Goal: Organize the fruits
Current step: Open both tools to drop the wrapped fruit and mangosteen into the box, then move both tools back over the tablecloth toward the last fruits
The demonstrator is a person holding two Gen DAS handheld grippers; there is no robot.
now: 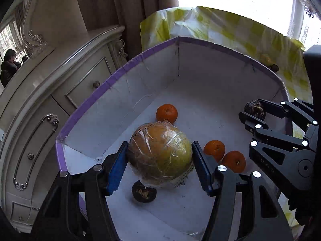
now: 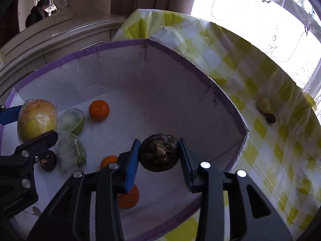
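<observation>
Grippers over box (image 1: 112, 80): L gripper (image 1: 160, 167) clamped on wrapped pomelo (image 1: 160, 156), R gripper (image 2: 159, 161) on dark fruit (image 2: 159, 153).

Far left of me: ornate cream cabinet (image 1: 60, 92), brown curtain (image 1: 128, 6) behind it. Far right: bright window (image 2: 250, 16). A person (image 1: 8, 68) stands far left.

No text can be read

The box (image 2: 160, 76) is white inside with a purple rim. In it lie bright orange tangerines (image 2: 99, 110), a yellow-green wrapped pomelo (image 1: 160, 156) and a dark brown fruit (image 2: 159, 154). The bench cloth (image 2: 270, 140) is yellow-and-white checked. The gripper pads (image 1: 117, 168) are blue.
</observation>
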